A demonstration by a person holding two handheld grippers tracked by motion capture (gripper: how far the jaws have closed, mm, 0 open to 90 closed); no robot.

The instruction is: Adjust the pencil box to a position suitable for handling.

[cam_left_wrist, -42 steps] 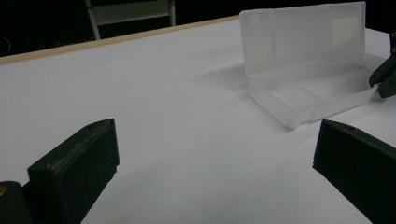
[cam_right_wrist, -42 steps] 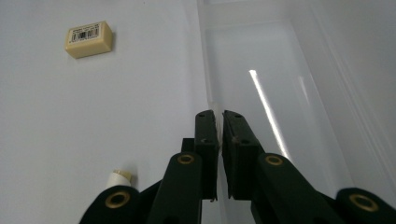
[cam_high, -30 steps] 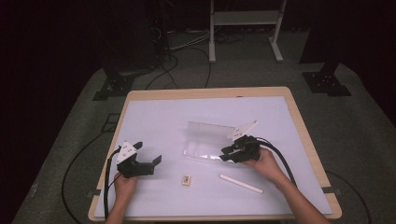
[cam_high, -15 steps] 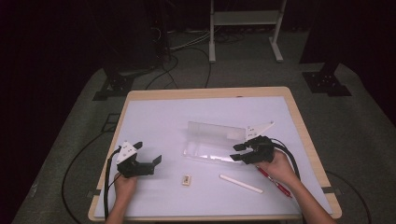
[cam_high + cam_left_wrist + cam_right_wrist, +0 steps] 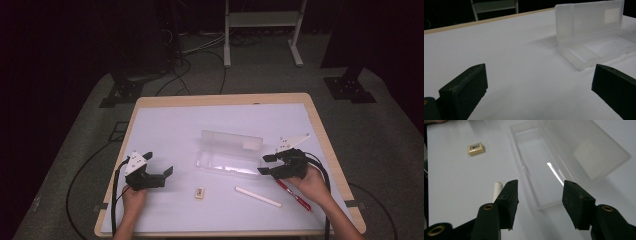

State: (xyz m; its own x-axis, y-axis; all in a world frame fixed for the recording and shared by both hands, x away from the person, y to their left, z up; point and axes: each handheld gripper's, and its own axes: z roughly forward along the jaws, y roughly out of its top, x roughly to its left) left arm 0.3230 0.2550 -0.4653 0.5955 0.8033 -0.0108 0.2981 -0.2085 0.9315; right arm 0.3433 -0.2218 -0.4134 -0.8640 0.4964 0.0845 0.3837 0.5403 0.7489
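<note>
A clear plastic case (image 5: 230, 152) lies open mid-table, its lid standing up at the back. My right gripper (image 5: 265, 164) hovers just off the case's right end. In the right gripper view its jaws (image 5: 540, 200) stand open with nothing between them, having just been opening, and the case (image 5: 564, 157) lies beyond them. A white stick (image 5: 257, 196), a red pen (image 5: 295, 195) and a small tan eraser (image 5: 200, 192) lie in front of the case. My left gripper (image 5: 158, 163) rests open at the table's left, aimed at the case (image 5: 596, 37).
The table's wooden rim (image 5: 225, 99) borders the white top. Cables trail from both grippers off the front corners. The eraser (image 5: 476, 148) and the stick's tip (image 5: 497, 190) lie left of the right jaws. A white frame stand (image 5: 260, 30) is on the floor beyond.
The right gripper has drawn back to the right, away from the case's end, and its jaws have spread. The red pen now shows beside the right hand. The left gripper stayed put.
</note>
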